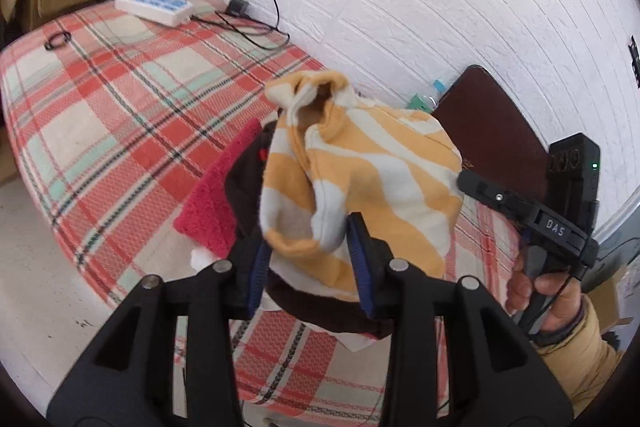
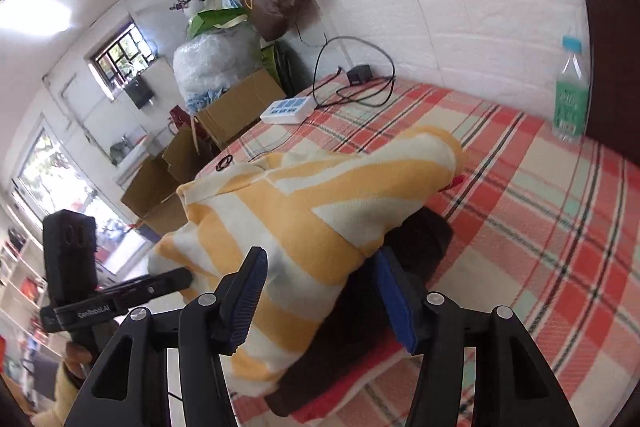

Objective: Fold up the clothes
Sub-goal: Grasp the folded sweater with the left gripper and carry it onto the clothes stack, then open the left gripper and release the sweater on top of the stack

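Striped garment point(image 1: 360, 183) sits bunched atop dark clothing point(image 2: 416, 235), folding unfinished. Left gripper point(image 1: 308, 259) and right gripper point(image 2: 320, 299) both stand open around it, pads not pressing

A garment point(image 1: 360, 183) lies bunched on a dark cloth point(image 1: 240, 187), which rests on a towel point(image 1: 212, 215); all sit on the bed point(image 1: 120, 99). Each gripper's jaws stand either side of the garment: left gripper point(image 1: 308, 259), right gripper point(image 2: 324, 299). Behind, by the wall, lie a power strip point(image 1: 154, 5) and an adapter point(image 2: 359, 74). A bottle point(image 2: 570, 95) stands far right. Boxes point(image 2: 236, 107) stand beyond the bed's end.
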Demonstrator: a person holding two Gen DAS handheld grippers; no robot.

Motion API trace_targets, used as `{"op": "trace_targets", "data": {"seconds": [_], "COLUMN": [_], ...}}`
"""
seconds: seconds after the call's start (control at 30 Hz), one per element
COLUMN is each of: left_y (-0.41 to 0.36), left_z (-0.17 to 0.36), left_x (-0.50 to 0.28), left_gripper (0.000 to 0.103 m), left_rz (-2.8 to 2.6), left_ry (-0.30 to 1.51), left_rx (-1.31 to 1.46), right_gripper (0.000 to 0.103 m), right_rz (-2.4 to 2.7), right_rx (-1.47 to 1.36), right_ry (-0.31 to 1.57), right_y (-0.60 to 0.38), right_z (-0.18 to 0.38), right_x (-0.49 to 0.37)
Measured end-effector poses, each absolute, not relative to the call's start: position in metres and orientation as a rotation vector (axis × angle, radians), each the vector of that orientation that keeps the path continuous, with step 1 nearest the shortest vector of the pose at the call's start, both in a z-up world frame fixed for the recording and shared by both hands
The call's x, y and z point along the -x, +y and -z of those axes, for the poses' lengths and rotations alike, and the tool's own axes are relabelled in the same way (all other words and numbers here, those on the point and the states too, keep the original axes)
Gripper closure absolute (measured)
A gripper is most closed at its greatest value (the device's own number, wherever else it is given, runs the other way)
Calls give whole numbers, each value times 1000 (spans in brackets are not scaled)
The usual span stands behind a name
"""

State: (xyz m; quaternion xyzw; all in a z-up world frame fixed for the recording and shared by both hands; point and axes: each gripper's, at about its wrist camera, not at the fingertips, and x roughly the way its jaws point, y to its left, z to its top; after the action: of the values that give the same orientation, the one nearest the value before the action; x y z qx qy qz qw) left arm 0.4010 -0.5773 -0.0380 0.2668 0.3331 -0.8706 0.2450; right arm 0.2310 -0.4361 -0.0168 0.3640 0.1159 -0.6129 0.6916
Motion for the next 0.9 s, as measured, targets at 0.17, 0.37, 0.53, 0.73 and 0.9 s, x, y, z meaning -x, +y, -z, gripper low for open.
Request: {"op": "trace_targets", "data": {"seconds": [0.17,0.37,0.53,0.73,0.9], "left_y": [-543,-540,-555,-513,-475], "left_z": [-12,5,52,25,13], "left_x": [-407,-352,-344,-366,-372], "left_gripper": [51,37,37,23,14], "left_rz": [2441,2515,2409,2457,2434], "left_ry": [609,573,680,636,566], "left_rx": [-592,-767,-860,-694,-648], "right_gripper": [47,47,46,29,17], "right_rz": [1330,1292,1260,1214,1226], "right_rx": [-561,-595,-580,-518,-495], "right_ry": [380,490,437,378,366], "right_y": [-424,-434,-411,-376,-356], "right_z": [-7,35,26,15,15], "right_x": [-265,-280,-274,-276,-283]}}
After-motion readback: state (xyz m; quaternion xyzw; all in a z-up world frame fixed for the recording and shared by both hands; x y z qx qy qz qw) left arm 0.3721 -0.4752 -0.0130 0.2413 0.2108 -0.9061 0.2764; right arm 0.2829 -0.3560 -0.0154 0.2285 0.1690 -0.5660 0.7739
